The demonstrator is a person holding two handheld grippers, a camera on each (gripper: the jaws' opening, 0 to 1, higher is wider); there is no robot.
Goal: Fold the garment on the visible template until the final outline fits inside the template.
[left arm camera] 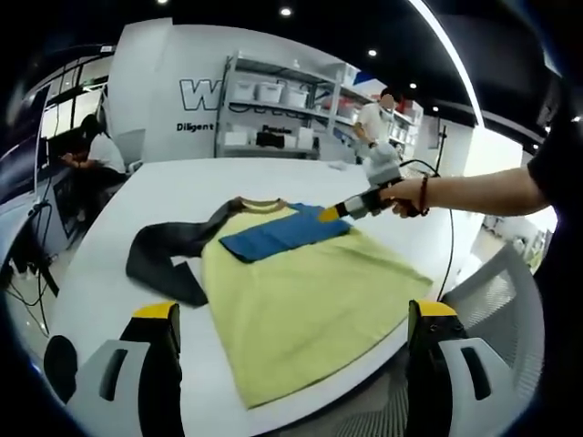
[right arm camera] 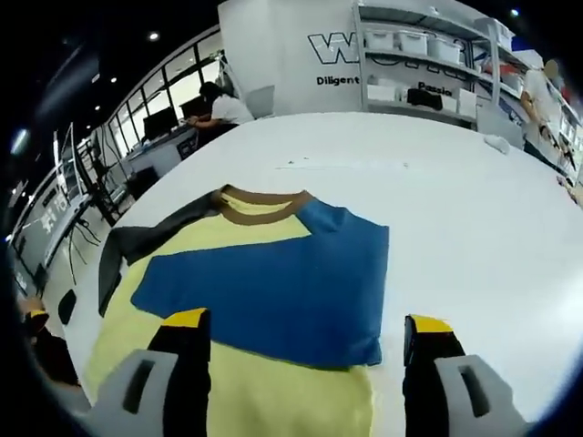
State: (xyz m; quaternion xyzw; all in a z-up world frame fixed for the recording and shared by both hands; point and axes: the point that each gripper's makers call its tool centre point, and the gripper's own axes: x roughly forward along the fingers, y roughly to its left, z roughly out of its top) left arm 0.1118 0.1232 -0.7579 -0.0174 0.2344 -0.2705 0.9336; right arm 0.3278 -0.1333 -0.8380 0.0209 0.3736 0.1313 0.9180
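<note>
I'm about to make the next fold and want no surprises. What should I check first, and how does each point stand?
1. Blue sleeve folded across the yellow body: ok.
2. Dark sleeve folded in: not ok, it lies spread out on the table.
3. Left tongs open: ok.
4. Right tongs open, over the blue sleeve: ok.
5. Garment wholly on the table: cannot tell, its hem lies at the near edge.
6. Template outline: cannot tell.
</note>
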